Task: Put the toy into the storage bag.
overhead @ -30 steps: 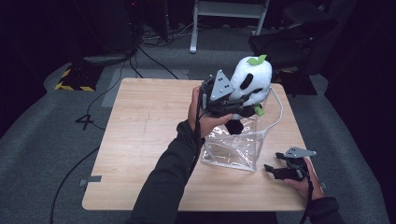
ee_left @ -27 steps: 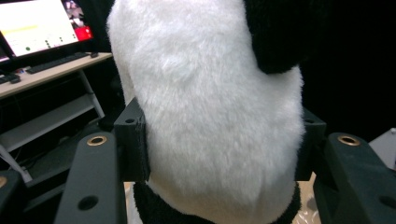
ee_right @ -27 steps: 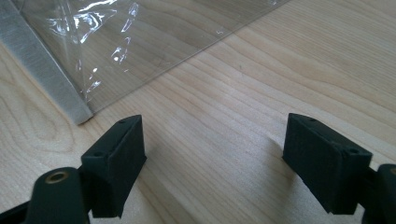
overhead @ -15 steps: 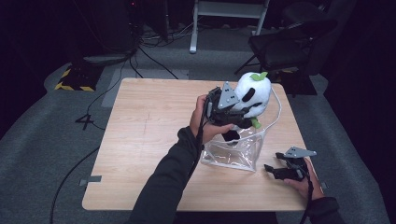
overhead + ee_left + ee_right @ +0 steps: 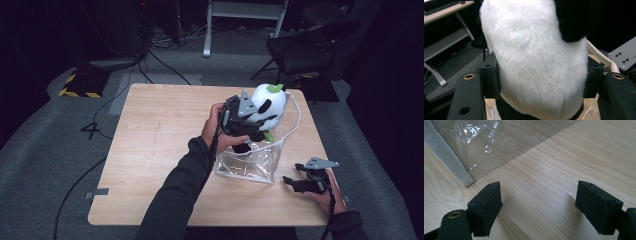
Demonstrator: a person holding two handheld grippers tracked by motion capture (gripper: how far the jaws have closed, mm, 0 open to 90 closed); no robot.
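Wooden tabletop, pale grain, with a floppy clear plastic bag standing open on it. A fluffy black-and-white plush panda is partway into the bag mouth, not fully dropped. The left claw has just been easing open, pads still hugging the panda's body. The right claw sits spread wide, empty, just beside the bag.
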